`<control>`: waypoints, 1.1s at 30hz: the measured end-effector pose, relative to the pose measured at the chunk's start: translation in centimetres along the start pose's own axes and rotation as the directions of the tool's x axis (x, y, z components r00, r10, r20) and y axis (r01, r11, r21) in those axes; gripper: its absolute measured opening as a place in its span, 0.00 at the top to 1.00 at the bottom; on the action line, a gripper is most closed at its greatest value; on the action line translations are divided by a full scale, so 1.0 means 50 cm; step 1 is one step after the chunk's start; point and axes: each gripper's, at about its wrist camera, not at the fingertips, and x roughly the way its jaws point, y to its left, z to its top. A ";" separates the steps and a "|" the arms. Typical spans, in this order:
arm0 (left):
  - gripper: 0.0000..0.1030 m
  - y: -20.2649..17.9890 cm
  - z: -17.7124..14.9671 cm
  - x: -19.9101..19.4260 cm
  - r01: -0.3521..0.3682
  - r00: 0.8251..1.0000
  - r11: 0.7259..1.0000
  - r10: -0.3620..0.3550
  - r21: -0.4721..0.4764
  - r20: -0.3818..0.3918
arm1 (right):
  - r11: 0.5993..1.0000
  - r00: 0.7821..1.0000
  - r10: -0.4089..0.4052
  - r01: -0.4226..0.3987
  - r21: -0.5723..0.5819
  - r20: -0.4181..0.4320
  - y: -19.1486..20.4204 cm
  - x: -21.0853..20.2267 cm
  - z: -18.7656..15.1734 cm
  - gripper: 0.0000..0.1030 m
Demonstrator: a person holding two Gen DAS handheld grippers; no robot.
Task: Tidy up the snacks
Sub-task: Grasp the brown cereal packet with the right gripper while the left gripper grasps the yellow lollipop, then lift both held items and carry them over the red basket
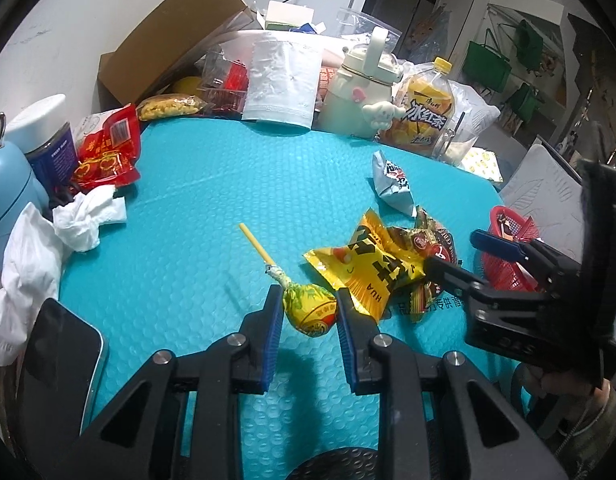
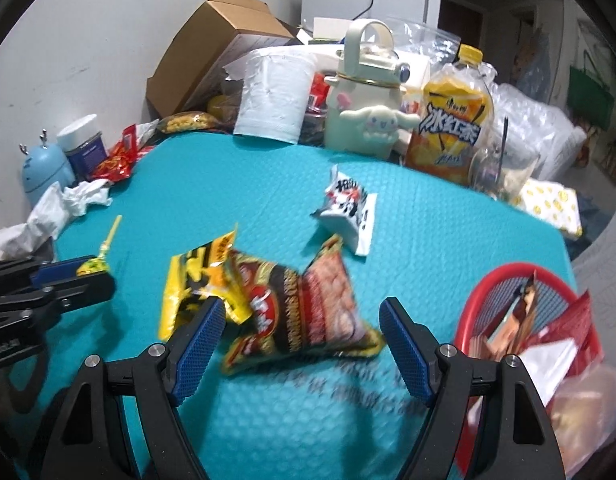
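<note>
On the teal bubble mat (image 1: 228, 200) my left gripper (image 1: 308, 300) is shut on the yellow wrapped head of a lollipop (image 1: 310, 312), its yellow stick pointing away to the upper left. In the right wrist view the lollipop (image 2: 93, 266) shows at the far left. My right gripper (image 2: 302, 312) stands open around a dark red snack packet (image 2: 304, 308); the pads do not press it. A yellow packet (image 2: 196, 276) lies partly under it, by the left finger. A white packet (image 2: 348, 208) lies farther back. A red basket (image 2: 508, 292) with several packets sits at the right.
Crumpled tissues (image 1: 88, 216) and a dark phone (image 1: 60, 360) lie at the mat's left edge. Along the back stand a cream flask (image 1: 360, 92), an iced tea bottle (image 1: 428, 116), a white pouch (image 1: 284, 80), a cardboard box (image 1: 168, 48) and red sweet bags (image 1: 108, 148).
</note>
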 end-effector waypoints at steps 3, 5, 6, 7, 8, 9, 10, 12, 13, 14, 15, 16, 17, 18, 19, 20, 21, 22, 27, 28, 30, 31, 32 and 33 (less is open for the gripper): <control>0.76 0.000 0.002 0.003 0.005 1.000 1.000 -0.005 0.000 -0.003 | 1.000 1.000 -0.011 0.011 -0.015 -0.021 -0.003 0.024 0.008 0.23; 0.76 -0.001 0.002 0.004 0.008 1.000 1.000 -0.008 0.001 -0.006 | 0.999 0.999 -0.022 0.020 -0.035 -0.039 -0.002 0.039 0.012 0.23; 0.76 -0.001 0.002 0.005 0.009 1.000 1.000 -0.009 0.001 -0.007 | 0.998 0.998 -0.029 0.026 -0.052 -0.058 0.000 0.052 0.014 0.23; 0.76 -0.001 0.001 0.006 0.010 1.000 1.000 -0.010 0.001 -0.009 | 0.998 0.998 -0.026 0.022 -0.056 -0.064 -0.001 0.058 0.014 0.22; 0.76 -0.001 0.001 0.006 0.011 1.000 1.000 -0.011 0.001 -0.010 | 0.998 0.997 -0.029 0.025 -0.060 -0.072 0.001 0.065 0.014 0.22; 0.76 -0.001 0.000 0.006 0.011 1.000 1.000 -0.011 0.000 -0.011 | 0.997 0.996 -0.045 0.040 -0.070 -0.072 0.003 0.068 0.014 0.22; 0.76 0.000 0.000 0.007 0.012 1.000 1.000 -0.012 0.000 -0.013 | 0.995 0.996 -0.055 0.049 -0.082 -0.070 0.006 0.071 0.014 0.23; 0.75 0.000 0.000 0.008 0.014 1.000 1.000 -0.014 0.000 -0.017 | 0.993 0.995 -0.067 0.060 -0.097 -0.067 0.010 0.072 0.012 0.33; 0.75 0.000 0.000 0.008 0.016 1.000 1.000 -0.016 0.000 -0.019 | 0.993 0.996 -0.065 0.059 -0.106 -0.058 0.014 0.069 0.011 0.42; 0.75 0.000 -0.001 0.008 0.019 1.000 1.000 -0.019 -0.001 -0.020 | 0.993 0.996 -0.057 0.050 -0.104 -0.062 0.015 0.068 0.011 0.42; 0.75 0.000 -0.001 0.007 0.022 1.000 1.000 -0.022 -0.003 -0.021 | 0.995 0.997 -0.046 0.040 -0.094 -0.063 0.015 0.065 0.010 0.45; 0.75 -0.001 -0.002 0.006 0.023 0.999 1.000 -0.023 -0.002 -0.022 | 0.996 0.997 -0.037 0.032 -0.088 -0.061 0.015 0.062 0.009 0.47; 0.76 -0.002 -0.003 0.004 0.024 0.999 1.000 -0.024 0.000 -0.021 | 0.996 0.998 -0.026 0.021 -0.081 -0.058 0.015 0.057 0.008 0.47; 0.75 -0.003 -0.004 0.002 0.024 0.999 1.000 -0.024 0.001 -0.022 | 0.997 0.998 -0.018 0.014 -0.076 -0.057 0.015 0.054 0.007 0.48; 0.75 -0.004 -0.006 0.000 0.025 0.999 1.000 -0.025 0.001 -0.021 | 0.998 0.998 -0.008 0.004 -0.069 -0.057 0.014 0.050 0.006 0.48; 0.76 -0.005 -0.007 -0.002 0.026 0.999 1.000 -0.026 0.000 -0.021 | 0.998 0.998 -0.003 0.000 -0.065 -0.057 0.015 0.047 0.004 0.48; 0.76 -0.007 -0.009 -0.005 0.028 0.999 1.000 -0.028 0.000 -0.021 | 0.998 0.998 -0.001 -0.003 -0.063 -0.057 0.016 0.044 0.002 0.48; 0.76 -0.009 -0.012 -0.008 0.030 0.999 1.000 -0.030 0.000 -0.023 | 0.998 0.998 0.002 -0.005 -0.061 -0.058 0.017 0.040 0.000 0.49; 0.76 -0.017 -0.028 -0.024 0.037 0.999 0.999 -0.037 0.000 -0.027 | 0.999 0.998 0.015 -0.018 -0.047 -0.058 0.021 0.016 -0.018 0.49; 0.75 -0.020 -0.032 -0.028 0.038 0.999 0.999 -0.038 0.001 -0.028 | 0.999 0.998 0.018 -0.020 -0.043 -0.057 0.022 0.010 -0.022 0.49; 0.75 -0.025 -0.040 -0.036 0.041 0.999 0.999 -0.041 0.003 -0.028 | 0.999 0.998 0.025 -0.027 -0.034 -0.056 0.023 -0.004 -0.031 0.49; 0.75 -0.028 -0.044 -0.040 0.043 0.999 0.999 -0.043 0.003 -0.029 | 0.999 0.998 0.030 -0.031 -0.029 -0.055 0.024 -0.013 -0.037 0.49; 0.76 -0.031 -0.048 -0.044 0.046 0.999 0.999 -0.046 0.004 -0.029 | 0.999 0.998 0.032 -0.034 -0.026 -0.054 0.026 -0.020 -0.042 0.49; 0.76 -0.034 -0.052 -0.049 0.049 0.998 0.999 -0.049 0.004 -0.029 | 0.999 0.998 0.034 -0.036 -0.024 -0.053 0.026 -0.026 -0.046 0.49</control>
